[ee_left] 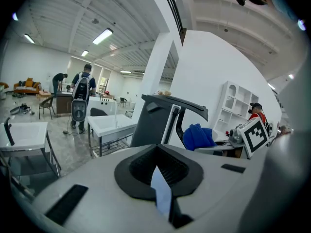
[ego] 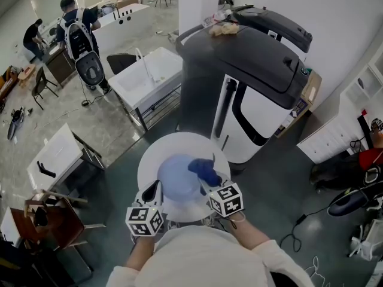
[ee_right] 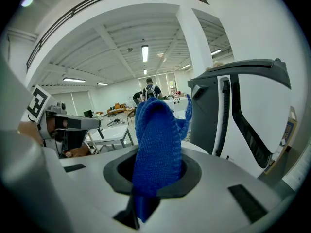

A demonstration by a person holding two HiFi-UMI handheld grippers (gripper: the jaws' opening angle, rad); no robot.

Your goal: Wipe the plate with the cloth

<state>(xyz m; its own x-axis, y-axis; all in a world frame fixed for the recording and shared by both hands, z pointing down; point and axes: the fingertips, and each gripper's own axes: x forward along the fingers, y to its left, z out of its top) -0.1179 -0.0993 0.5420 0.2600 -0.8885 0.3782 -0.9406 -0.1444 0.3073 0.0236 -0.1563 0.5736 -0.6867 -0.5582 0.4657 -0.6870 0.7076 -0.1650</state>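
Blue knitted cloth (ee_right: 156, 144) fills the right gripper (ee_right: 154, 181). Its jaws are clamped on the lower end, and the rest stands up ahead of them. Beside it, the left gripper (ee_left: 163, 191) is pinched tight on a thin pale-blue edge, the rim of the plate (ego: 177, 181). The plate lies face up over the near half of the round white table (ego: 157, 150), its held rim toward the table's near-left side. Whether it rests on the table or hangs just above it, I cannot tell. The cloth sits right of the table's middle, at the plate's far-right rim. The plate's face lies to the left of the right gripper, so the wipe would likely sweep leftward while 1 gripper steadies.
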